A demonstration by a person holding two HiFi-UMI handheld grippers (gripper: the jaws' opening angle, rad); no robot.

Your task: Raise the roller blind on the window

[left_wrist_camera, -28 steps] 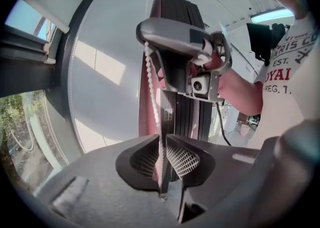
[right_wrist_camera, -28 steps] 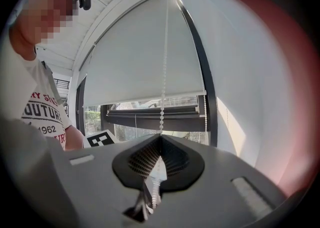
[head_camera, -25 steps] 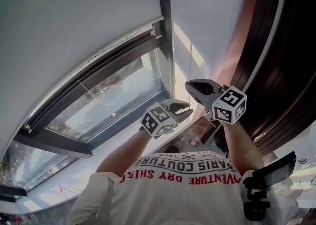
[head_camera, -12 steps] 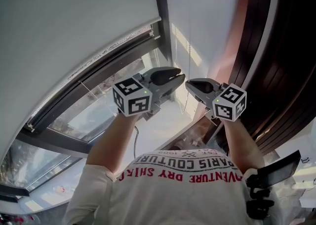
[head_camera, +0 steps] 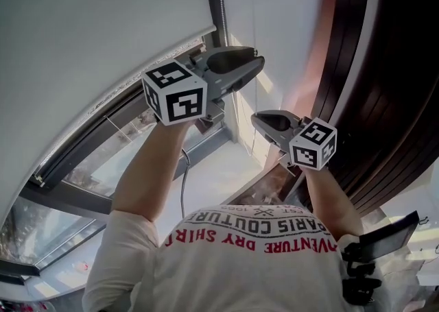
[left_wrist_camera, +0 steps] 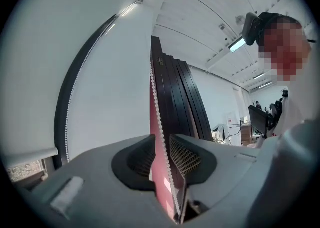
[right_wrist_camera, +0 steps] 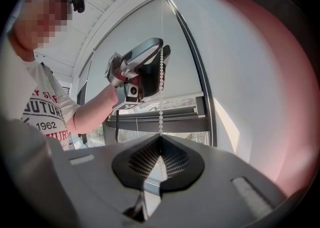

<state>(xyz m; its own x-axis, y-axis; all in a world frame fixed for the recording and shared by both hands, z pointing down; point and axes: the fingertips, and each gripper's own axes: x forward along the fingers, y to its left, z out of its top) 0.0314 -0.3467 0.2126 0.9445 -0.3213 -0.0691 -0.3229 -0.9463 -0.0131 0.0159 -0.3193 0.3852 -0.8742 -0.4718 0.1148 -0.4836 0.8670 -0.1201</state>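
While my right gripper stays clenched on the bead chain, my left gripper has risen along it. Its jaws have just been easing apart, with the chain loose between them

Looks along left gripper, jaws just opened and apart; catches bead chain running between them, dark panels behind.

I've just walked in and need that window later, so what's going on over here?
A person is working the bead chain of the roller blind with two handheld grippers. The right gripper is shut on the chain low down. The left gripper is higher up. Its jaws have just been opening, and the chain runs between them unpinched. The blind is partly down, with the glass of the window showing below its bottom edge.
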